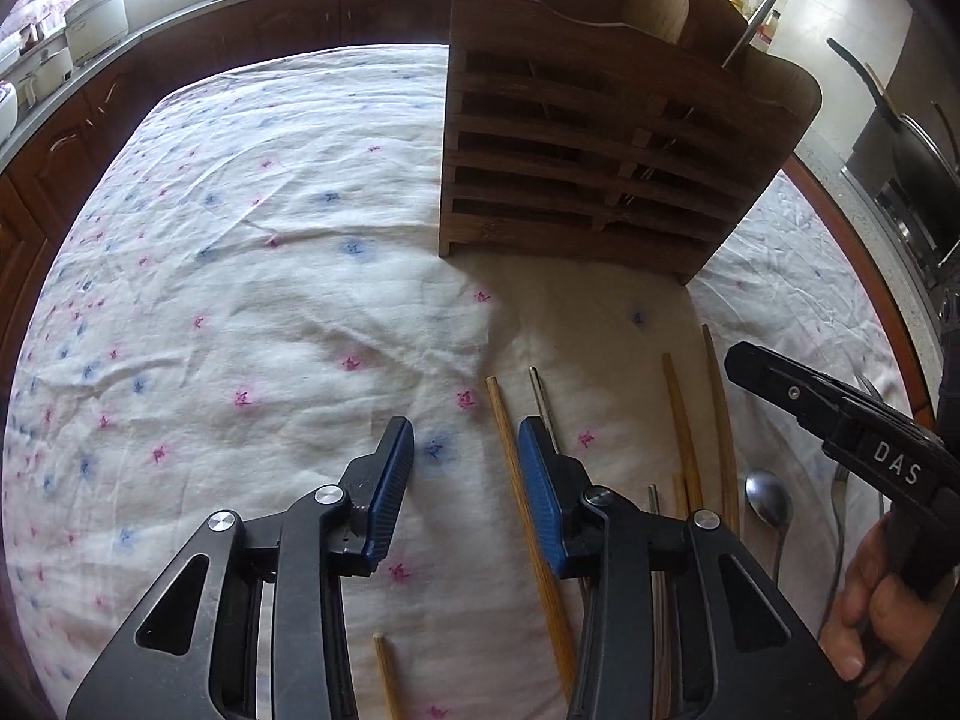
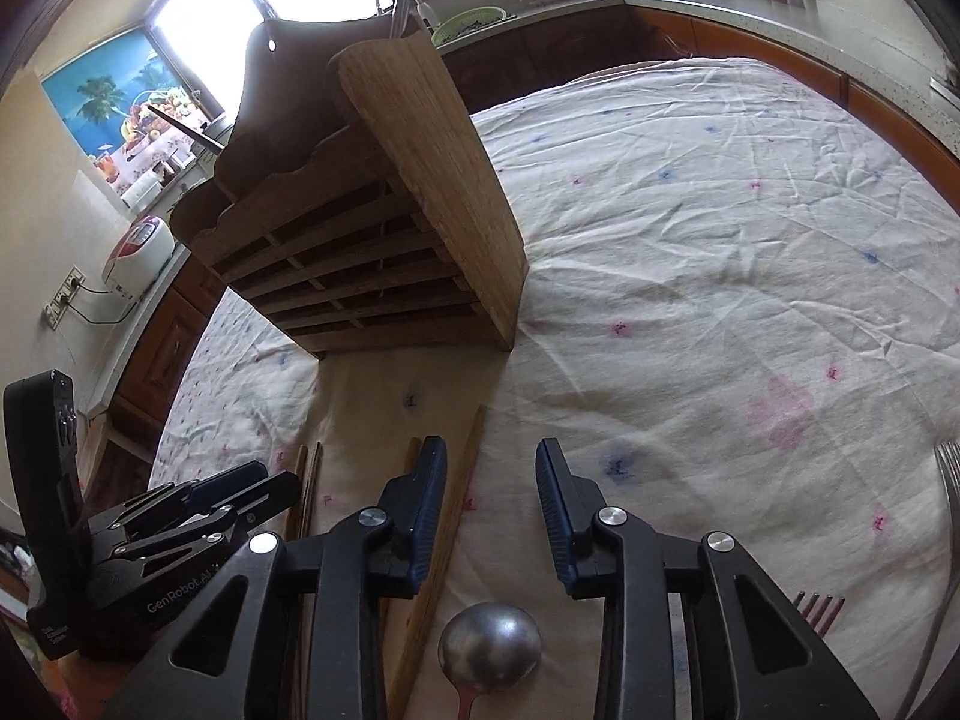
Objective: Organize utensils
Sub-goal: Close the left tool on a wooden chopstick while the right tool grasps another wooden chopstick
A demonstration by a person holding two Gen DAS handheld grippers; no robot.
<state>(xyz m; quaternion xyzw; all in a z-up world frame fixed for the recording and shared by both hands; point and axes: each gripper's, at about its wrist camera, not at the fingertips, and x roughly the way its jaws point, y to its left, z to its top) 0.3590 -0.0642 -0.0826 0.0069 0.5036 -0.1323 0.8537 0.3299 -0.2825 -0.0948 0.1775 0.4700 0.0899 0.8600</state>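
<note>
Wooden slats make up the utensil rack (image 1: 600, 180), which stands upright on the desk (image 1: 240, 240) under a white cloth dotted with pink and blue flowers. A pale wooden spoon head (image 1: 657, 12) and a thin metal handle (image 1: 756, 18) stick up out of the rack's upper compartments. The left tongs (image 1: 465, 462) hover low over the cloth with their blue pads apart, gripping nothing. A long wooden chopstick (image 1: 522, 516) lies on the cloth between the pads and runs close along the right one, and a thin metal chopstick (image 1: 543, 402) lies just beside it, partly hidden by that pad. Further right lie two more wooden chopsticks (image 1: 681, 420), then a metal spoon (image 1: 768, 501) with its bowl pointing toward the rack, and the tines of a fork (image 1: 870, 387) just behind the body of the other tool. The right tongs (image 2: 491, 498) are likewise spread open and empty, poised above the cloth in front of the rack. Directly below them in the right wrist view sits the same spoon, bowl up, between the two arms of the tool. A fork lies at the far right edge of that view, and what may be a second, darker set of tines (image 2: 819, 606) peeks out beside the right arm, though it is too cut off to be sure.
</note>
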